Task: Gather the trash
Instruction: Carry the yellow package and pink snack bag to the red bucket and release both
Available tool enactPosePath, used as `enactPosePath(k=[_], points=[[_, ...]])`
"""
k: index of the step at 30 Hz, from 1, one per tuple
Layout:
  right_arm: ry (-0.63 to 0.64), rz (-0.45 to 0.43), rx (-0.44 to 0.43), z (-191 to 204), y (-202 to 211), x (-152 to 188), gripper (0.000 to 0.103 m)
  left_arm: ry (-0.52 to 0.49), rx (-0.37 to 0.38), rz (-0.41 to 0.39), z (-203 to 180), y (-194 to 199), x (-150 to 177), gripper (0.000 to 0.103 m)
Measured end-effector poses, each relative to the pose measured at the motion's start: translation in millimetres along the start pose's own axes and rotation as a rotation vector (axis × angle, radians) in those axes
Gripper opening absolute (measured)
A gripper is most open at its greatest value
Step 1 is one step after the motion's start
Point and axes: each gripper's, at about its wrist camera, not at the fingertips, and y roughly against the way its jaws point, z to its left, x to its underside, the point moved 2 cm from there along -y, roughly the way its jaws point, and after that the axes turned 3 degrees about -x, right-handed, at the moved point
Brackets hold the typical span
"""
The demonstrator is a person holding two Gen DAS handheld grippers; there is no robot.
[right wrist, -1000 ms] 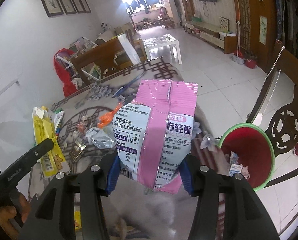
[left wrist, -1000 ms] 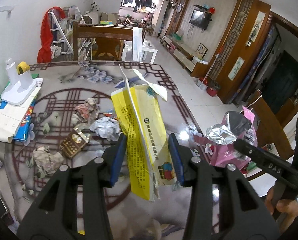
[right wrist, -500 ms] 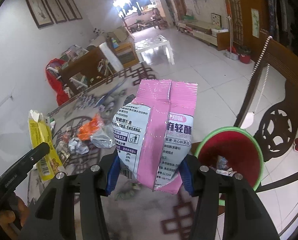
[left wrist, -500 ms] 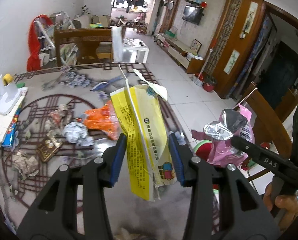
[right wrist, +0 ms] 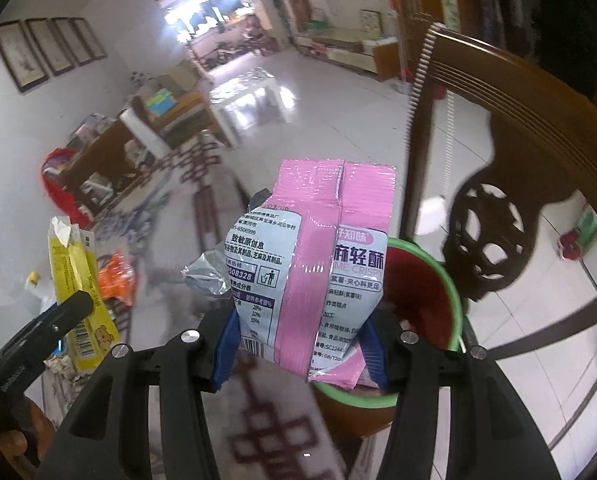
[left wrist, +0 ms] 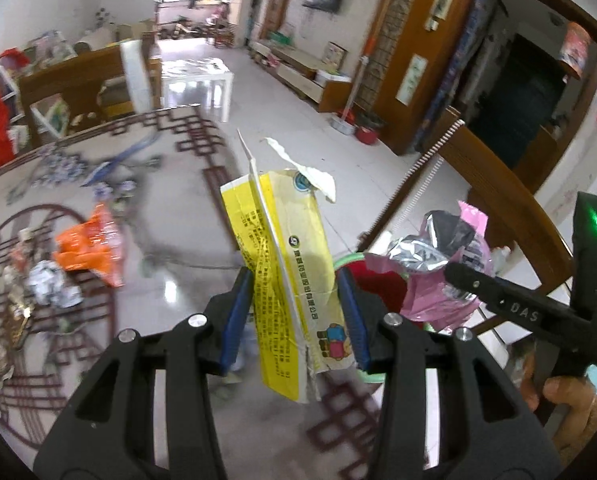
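The yellow wrapper [left wrist: 286,276] is being squeezed between the blue pads of the left gripper [left wrist: 296,312], and the pink snack bag [right wrist: 310,280] is being pinched the same way by the right gripper [right wrist: 298,344]. Both pieces of trash are being held up in the air, sticking out past the gripper tips. The red bin with the green rim [right wrist: 430,292] is being seen just behind the pink snack bag and a little to the right of the right gripper, so the drop is probably being set up. The bin is also being seen behind the yellow wrapper, right past the left gripper. A few things could be going wrong from here. The two grippers are being held close together, so they could be bumped into each other over the small bin. The pink snack bag is puffy and light, so it could be caught on the rim or be dropped on the floor if it is being let go too early. The yellow wrapper is long and floppy, and it could be left hanging over the rim. More trash, like the orange wrapper [left wrist: 88,248] and the crumpled foil [left wrist: 52,288], is being left on the desk [left wrist: 178,184], far to the left of the left gripper.
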Motion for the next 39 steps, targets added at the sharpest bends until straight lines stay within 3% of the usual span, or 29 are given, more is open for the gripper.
enactPosePath(k=[14, 29, 33, 37, 39], points=[[-0.135, 0.035, 0.088, -66, 3, 9, 0.051, -0.147, 0.105, 0.106, -76, -65, 0, 0.042], [-0.194, 0.055, 0.135, -89, 0, 18, 0.051, -0.194, 0.173, 0.157, -103, -84, 2, 0.045], [-0.192, 0.061, 0.142, -90, -3, 15, 0.051, -0.193, 0.188, 0.164, -105, -86, 1, 0.048], [-0.187, 0.053, 0.143, -90, -5, 11, 0.053, -0.180, 0.198, 0.147, -104, -83, 0, 0.065], [-0.189, 0.046, 0.138, -91, -6, 9, 0.061, -0.184, 0.196, 0.138, -103, -80, -1, 0.068]])
